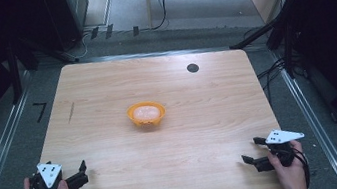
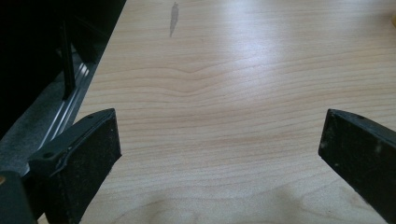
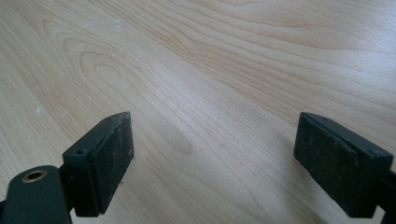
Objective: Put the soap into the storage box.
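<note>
obj: small orange plastic bowl w/ pale pinkish filling, mid light-wood bench, well apart from both tools | handling: prob. light, stiff, thin-walled, slick (may tip) – pinch rim | left tool wide open, empty | right tool open, empty

no readable text, labels, brands, numbers or signs on anything here

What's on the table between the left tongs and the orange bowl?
Nothing: in the high view only bare wooden table lies between the left tongs and the orange bowl.
</note>
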The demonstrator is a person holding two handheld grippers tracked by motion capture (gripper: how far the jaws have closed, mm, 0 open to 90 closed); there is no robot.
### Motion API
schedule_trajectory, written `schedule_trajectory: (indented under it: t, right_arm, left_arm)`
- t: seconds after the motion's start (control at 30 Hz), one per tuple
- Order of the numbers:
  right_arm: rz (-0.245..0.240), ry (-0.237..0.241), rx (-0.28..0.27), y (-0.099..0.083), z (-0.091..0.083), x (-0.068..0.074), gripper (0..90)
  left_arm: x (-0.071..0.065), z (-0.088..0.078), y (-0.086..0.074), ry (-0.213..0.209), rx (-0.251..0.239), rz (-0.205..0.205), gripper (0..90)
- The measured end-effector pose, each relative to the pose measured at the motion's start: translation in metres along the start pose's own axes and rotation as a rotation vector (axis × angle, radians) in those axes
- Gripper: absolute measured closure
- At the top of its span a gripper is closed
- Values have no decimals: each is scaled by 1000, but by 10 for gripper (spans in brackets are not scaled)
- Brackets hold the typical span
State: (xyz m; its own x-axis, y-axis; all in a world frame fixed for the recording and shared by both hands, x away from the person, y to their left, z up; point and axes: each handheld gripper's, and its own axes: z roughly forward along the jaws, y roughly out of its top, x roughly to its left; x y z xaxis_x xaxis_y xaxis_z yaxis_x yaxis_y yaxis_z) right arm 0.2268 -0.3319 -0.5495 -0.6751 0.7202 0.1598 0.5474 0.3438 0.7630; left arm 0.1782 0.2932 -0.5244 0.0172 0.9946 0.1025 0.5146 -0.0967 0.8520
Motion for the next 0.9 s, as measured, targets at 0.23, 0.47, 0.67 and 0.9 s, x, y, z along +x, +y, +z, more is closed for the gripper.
schedule_trajectory:
  t: [0.23, 0.47, 0.67, 0.9]
  right_arm:
    - [15, -25, -11, -10, -11, -2, 129]
    - [25, -74, -48, -22, -24, -4, 125]
    - [18, -84, -87, -27, -29, -2, 92]
    - [41, -71, -139, -28, -32, -6, 92]
  left_arm:
    - [0, 0, 0, 3, -3, 0, 0]
    - [-1, 1, 0, 5, 2, 8, 0]
    - [-3, 2, 1, 9, 14, 18, 0]
    - [-5, 3, 1, 17, 32, 44, 0]
